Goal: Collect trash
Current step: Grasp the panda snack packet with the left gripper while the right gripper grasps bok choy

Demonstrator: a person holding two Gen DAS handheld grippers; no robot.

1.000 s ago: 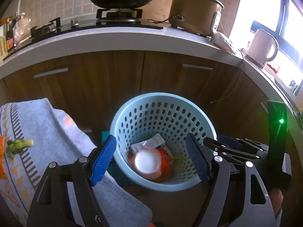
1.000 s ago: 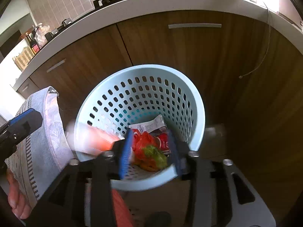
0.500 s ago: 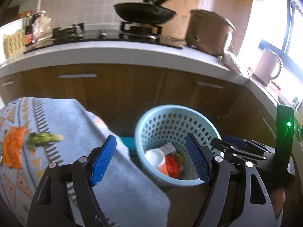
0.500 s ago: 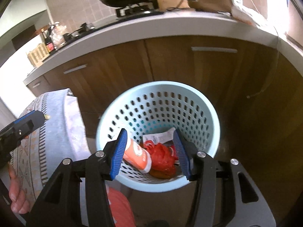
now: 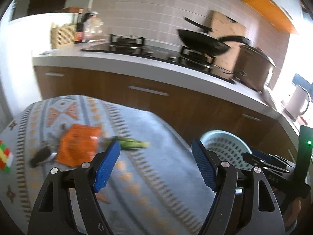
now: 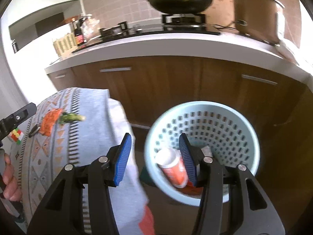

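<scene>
A light blue perforated basket [image 6: 203, 105] stands on the floor by the cabinets, with an orange cup [image 6: 172, 168] and other scraps inside. My right gripper [image 6: 155, 137] hangs open above its left rim, nothing between the fingers. My left gripper [image 5: 156, 143] is open and empty over the cloth-covered table [image 5: 166, 168]. Ahead of it on the cloth lie an orange wrapper [image 5: 78, 146] and a green vegetable piece [image 5: 133, 144]. In the right wrist view the wrapper [image 6: 49, 120] and the vegetable piece [image 6: 71, 117] lie far left. The basket [image 5: 225, 145] peeks out behind the left gripper's right finger.
A dark small object [image 5: 42, 156] and a colourful cube [image 5: 4, 156] lie left of the wrapper. Wooden cabinets [image 6: 166, 82] under a white counter with a stove and pan [image 6: 180, 2] stand behind. A hand [image 6: 7, 176] holds the left gripper at the left edge.
Both views have swung up and left, from the basket toward the table. The orange cup dropped from the rim into the basket. Both grippers' jaws kept their width.
</scene>
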